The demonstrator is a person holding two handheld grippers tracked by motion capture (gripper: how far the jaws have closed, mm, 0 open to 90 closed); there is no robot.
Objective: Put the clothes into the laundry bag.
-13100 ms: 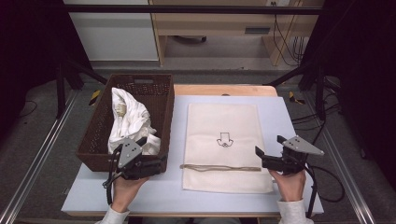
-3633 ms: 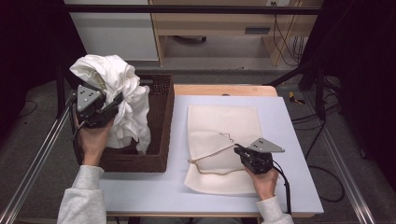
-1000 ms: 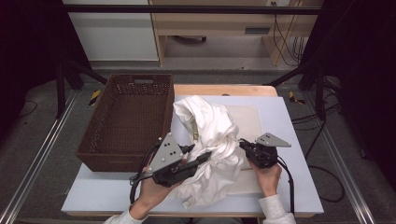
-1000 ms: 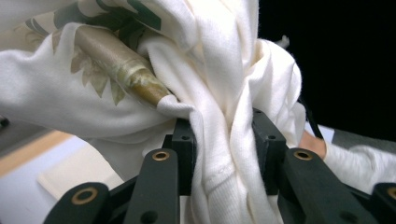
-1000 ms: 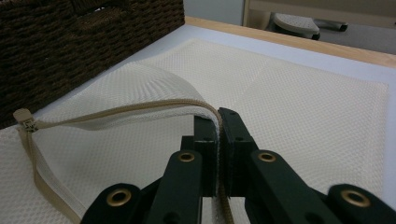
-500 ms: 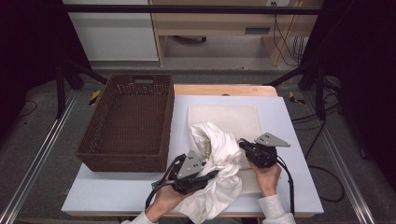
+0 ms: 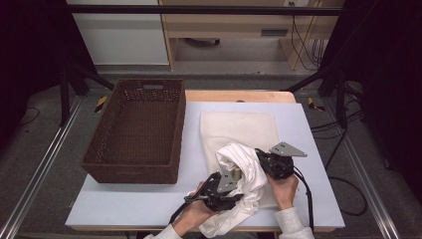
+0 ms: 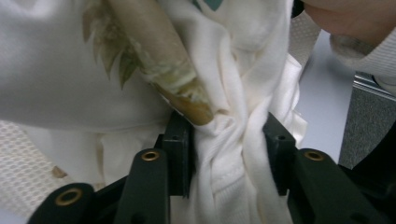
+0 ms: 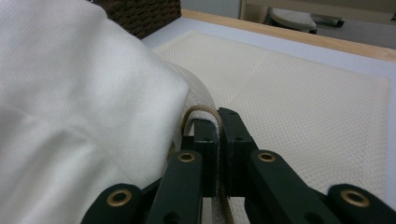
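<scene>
A cream mesh bag (image 7: 239, 127) lies flat on the table, its mouth toward the person. My right gripper (image 7: 257, 155) is shut on the bag's raised mouth edge (image 9: 205, 100), with the tan drawstring (image 9: 198, 110) beside its jaws (image 9: 218, 126). A white garment (image 7: 246, 167) with a tan and green print (image 8: 154, 51) is piled at that mouth and hangs over the table's near edge. My left gripper (image 7: 241, 183) holds a bunched fold of it (image 8: 228, 144). Its jaws have just been opening, with the cloth still filling the gap between the pads.
A dark brown wicker basket (image 7: 139, 129) stands at the left of the table (image 7: 308, 129), with nothing in it. A wooden strip runs along the table's far edge. Black frame bars and cables lie on the floor to the right.
The left gripper came down and toward the near edge with the garment. The cloth, raised high a second ago, now sits low at the bag's mouth. The right gripper stayed put.
</scene>
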